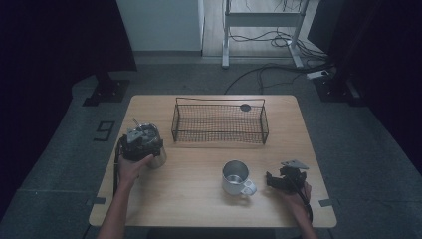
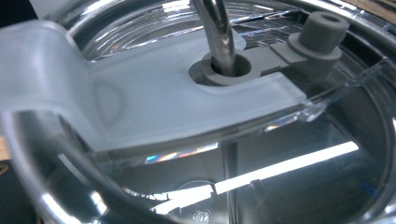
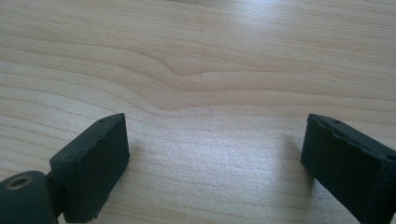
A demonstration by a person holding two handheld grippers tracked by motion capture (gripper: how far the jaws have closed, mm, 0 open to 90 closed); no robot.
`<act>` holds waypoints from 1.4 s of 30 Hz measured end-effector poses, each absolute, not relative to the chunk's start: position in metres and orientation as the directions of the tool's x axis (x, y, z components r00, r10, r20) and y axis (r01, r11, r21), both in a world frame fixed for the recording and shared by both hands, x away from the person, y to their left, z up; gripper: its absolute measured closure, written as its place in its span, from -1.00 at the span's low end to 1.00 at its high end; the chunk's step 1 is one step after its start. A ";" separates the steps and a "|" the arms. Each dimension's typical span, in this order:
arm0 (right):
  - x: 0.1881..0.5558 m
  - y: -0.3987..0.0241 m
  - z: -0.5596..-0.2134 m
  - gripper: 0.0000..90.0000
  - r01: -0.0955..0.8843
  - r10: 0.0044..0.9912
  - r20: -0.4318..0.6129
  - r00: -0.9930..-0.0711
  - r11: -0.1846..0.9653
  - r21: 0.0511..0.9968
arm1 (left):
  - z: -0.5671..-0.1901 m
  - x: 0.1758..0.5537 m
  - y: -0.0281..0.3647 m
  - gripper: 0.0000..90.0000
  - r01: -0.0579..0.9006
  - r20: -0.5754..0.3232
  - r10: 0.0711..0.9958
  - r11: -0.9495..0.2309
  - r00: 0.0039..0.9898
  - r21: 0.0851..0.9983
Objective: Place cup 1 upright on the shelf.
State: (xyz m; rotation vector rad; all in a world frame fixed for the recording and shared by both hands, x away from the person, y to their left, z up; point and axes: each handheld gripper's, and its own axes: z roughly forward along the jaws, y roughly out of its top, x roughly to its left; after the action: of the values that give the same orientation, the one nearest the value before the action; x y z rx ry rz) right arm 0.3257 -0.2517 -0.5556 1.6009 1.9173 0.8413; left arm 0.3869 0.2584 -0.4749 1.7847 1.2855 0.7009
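**Left claw over the lidded cup**

The left claw (image 1: 142, 142) sits atop the lidded cup (image 1: 158, 158) at the table's (image 1: 199, 199) left edge; its grip can't be told. The right claw (image 1: 272, 180) rests released beside the mug (image 1: 235, 178).

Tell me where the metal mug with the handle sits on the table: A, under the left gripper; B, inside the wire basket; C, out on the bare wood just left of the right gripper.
C: the metal mug stands on the table, in front of the wire basket, beside the right gripper.
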 end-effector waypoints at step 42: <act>0.326 -0.252 -0.556 -0.83 0.673 0.983 0.011 -0.184 0.118 0.730 | -0.446 0.374 0.253 -0.91 0.480 -0.028 0.933 -0.159 0.358 0.863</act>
State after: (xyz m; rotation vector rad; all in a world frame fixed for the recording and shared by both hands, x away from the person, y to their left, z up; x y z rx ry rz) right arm 0.3256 -0.2517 -0.5556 1.5993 1.9178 0.8426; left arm 0.3736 0.2531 -0.4455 1.7850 1.2476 0.6821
